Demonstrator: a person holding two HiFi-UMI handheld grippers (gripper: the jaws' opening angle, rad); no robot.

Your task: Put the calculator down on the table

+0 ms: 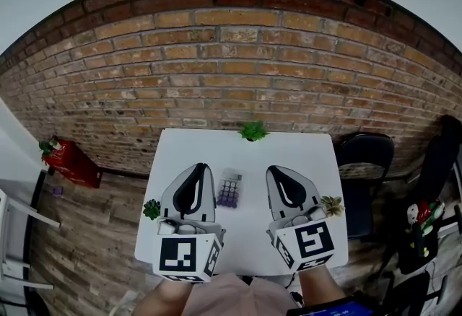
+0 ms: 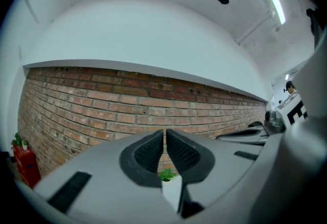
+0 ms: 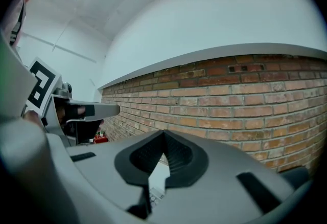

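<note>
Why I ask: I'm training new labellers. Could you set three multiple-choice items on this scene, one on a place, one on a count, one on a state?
1. Where is the calculator?
A) lying on the table, between the left gripper and the right gripper
B) clamped in a gripper
C) on the floor

2. How many small plants stand on the table?
A) one
B) three
C) six

3. How do the left gripper's jaws stand?
A) wide apart
B) shut, nothing gripped
C) shut on a pen

Answers:
1 A: the head view shows it flat on the white top between the two grippers.
2 B: one stands at the far edge and one at each side edge.
3 B: the left gripper view shows the jaws together with nothing held.
</note>
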